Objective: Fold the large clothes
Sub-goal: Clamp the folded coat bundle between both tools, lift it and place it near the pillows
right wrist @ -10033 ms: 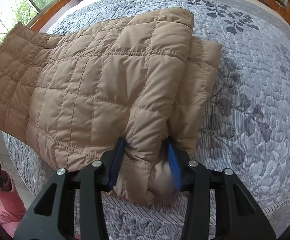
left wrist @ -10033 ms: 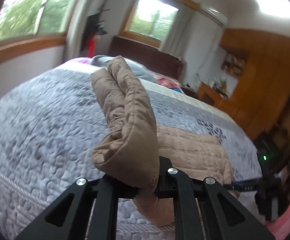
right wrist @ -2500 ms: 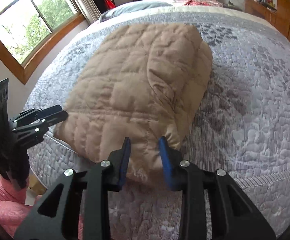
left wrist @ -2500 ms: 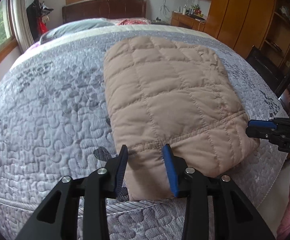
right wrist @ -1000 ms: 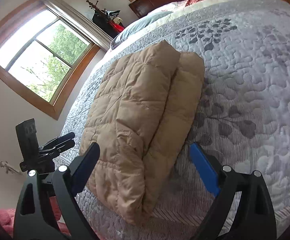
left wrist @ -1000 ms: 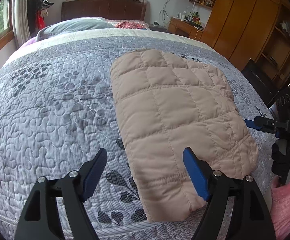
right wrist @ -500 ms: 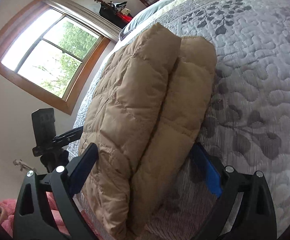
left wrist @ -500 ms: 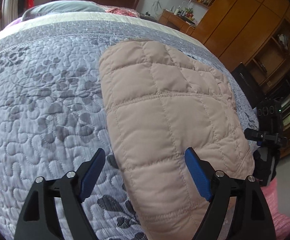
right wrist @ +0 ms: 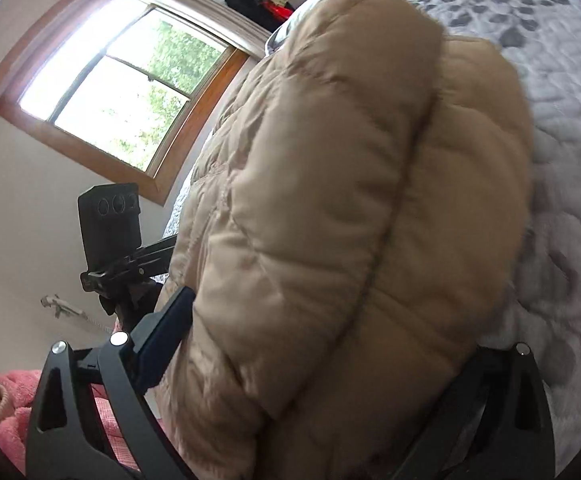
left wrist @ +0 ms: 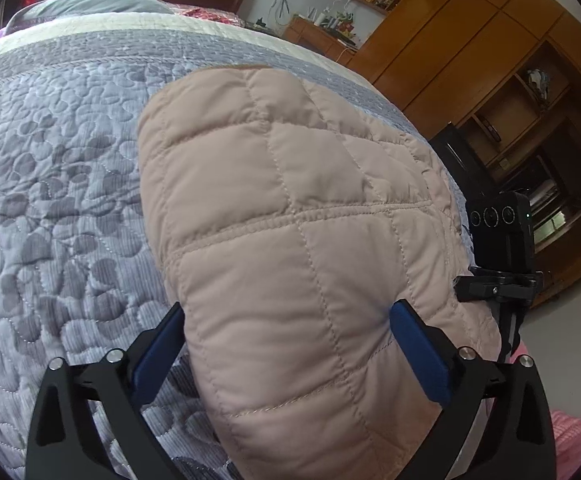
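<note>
Folded tan quilted puffer jacket (left wrist: 290,240) hugs the grey quilted bed (left wrist: 58,200) edge, between both grippers' wide-apart jaws, left gripper (left wrist: 286,344) opening, right gripper (right wrist: 330,344) spread.

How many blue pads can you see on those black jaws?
3. Two on the left gripper, one each side of the folded tan jacket; one on the right gripper, its other side hidden behind the jacket.

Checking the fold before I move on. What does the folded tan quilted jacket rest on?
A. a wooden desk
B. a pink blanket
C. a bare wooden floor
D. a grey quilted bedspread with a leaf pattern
D: the folded tan quilted jacket lies on the grey quilted bedspread, whose leaf pattern shows beside it in the left wrist view.
</note>
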Motion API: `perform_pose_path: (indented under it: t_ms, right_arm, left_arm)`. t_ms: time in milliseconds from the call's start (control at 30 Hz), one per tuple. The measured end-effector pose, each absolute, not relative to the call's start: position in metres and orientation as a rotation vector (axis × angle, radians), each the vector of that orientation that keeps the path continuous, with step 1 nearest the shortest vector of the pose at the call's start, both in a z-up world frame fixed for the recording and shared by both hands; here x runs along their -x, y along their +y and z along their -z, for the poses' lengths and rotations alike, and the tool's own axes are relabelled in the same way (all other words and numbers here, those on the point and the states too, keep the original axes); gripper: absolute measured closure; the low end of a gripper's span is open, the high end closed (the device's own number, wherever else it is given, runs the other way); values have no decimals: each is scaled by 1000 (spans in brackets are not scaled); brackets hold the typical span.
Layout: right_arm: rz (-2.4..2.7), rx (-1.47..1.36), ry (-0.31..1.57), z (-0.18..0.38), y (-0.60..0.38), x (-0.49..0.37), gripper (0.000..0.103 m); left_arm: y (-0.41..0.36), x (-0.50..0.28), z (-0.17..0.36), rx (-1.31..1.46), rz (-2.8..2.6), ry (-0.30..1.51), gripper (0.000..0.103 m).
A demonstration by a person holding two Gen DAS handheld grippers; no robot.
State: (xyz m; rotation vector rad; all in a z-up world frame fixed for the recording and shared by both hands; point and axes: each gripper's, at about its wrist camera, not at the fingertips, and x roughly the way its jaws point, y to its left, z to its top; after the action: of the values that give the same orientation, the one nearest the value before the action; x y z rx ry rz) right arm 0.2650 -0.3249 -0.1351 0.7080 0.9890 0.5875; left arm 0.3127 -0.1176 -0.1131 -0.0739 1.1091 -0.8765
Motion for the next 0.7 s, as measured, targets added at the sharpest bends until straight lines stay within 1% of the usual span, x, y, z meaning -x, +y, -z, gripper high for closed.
perform_pose_path:
  t_ms: [33,67,100,133,167,200,233,267,367,567,700]
  right_arm:
    - [-585,-693,988,134,-321,-268,8]
    - [-586,-684,985,132,-318,-268,12]
    - [-592,-674,979,130,-315,-267,24]
    - [-597,-676,975,126,-313,-265,32]
    - [-601,-682,966,126,-313,-265,36]
    - [-603,-687,956,124,-313,-263,42]
    - [-605,-685,945,120,-313,-261,47]
    - [-603,-679,937,117,-311,-259,49]
    - [-596,-627,903,101,-303,-250,53]
    - [-607,-575,839,67,-291,-240,55]
    - [-619,-547,836,48,-286,-255,55]
  left_arm:
    - [-119,-312,113,73,872,1104,6]
    - [-121,-309,111,60,863,1091,12]
    - [-122,-306,108,50,851,1075,16]
    - [-121,-304,105,44,841,1064,23]
    - [-120,-300,102,45,835,1053,30]
    - [-119,-298,100,53,833,1047,33]
    - [-117,-296,97,63,832,1042,38]
    - [-116,-294,94,71,831,1032,43]
    - [-114,-285,81,57,825,986,48]
    - [-106,-270,50,41,823,881,49]
    - [-95,-286,39,59,800,860,48]
